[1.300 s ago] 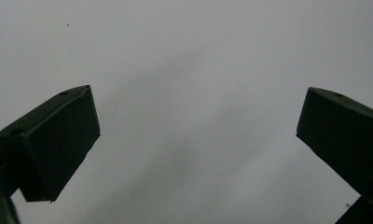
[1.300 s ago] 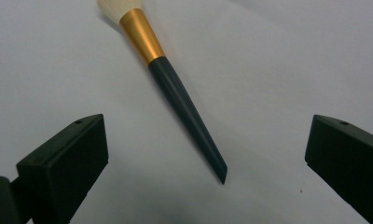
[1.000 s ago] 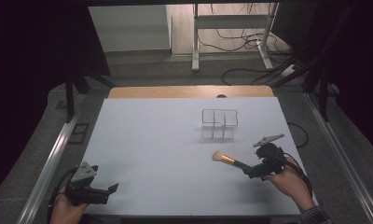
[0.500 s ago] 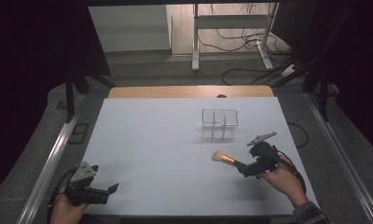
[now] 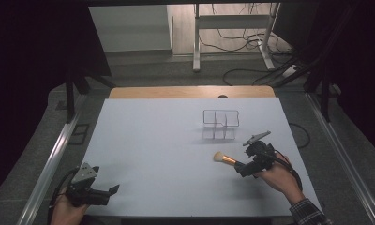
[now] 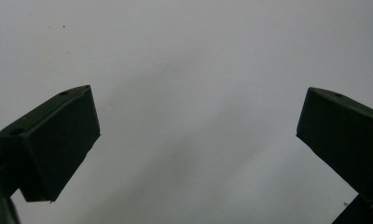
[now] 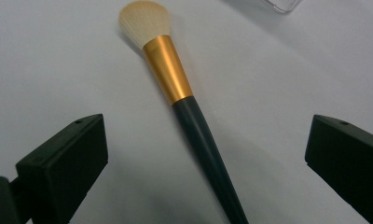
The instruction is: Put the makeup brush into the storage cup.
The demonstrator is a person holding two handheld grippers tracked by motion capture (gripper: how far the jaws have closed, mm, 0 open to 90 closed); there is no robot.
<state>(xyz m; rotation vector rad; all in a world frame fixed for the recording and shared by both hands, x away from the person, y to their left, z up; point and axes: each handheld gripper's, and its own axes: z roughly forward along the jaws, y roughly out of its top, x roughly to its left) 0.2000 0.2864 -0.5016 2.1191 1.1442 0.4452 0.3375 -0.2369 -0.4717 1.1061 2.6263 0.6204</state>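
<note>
A: Right gripper [image 5: 244, 166], what's it doing?
B: It is hovering low at the bench's [image 5: 148, 140] right front, held in the person's right hand [image 5: 277, 178]. Its fingers [image 7: 63, 163] are standing wide apart, holding nothing.

A: Brush?
B: The brush [image 7: 184, 107] is lying flat on the bench, running up between the open fingers without touching either. Dark handle toward the gripper, gold ferrule next, pale bristles pointing away. In the high view the brush [image 5: 224, 159] is sitting just in front of the organizer [image 5: 221, 124], bristles pointing left.

A: Organizer?
B: Clear, with compartments, sitting right of centre on the bench. Nothing is showing inside it. A corner of it is peeking in at the top of the right gripper view.

A: Left gripper [image 5: 111, 191]?
B: It is resting near the bench's left front corner in the left hand [image 5: 66, 211], well apart from the brush. Its fingers [image 6: 54, 140] are also spread wide and gripping nothing, looking at bare bench.
</note>
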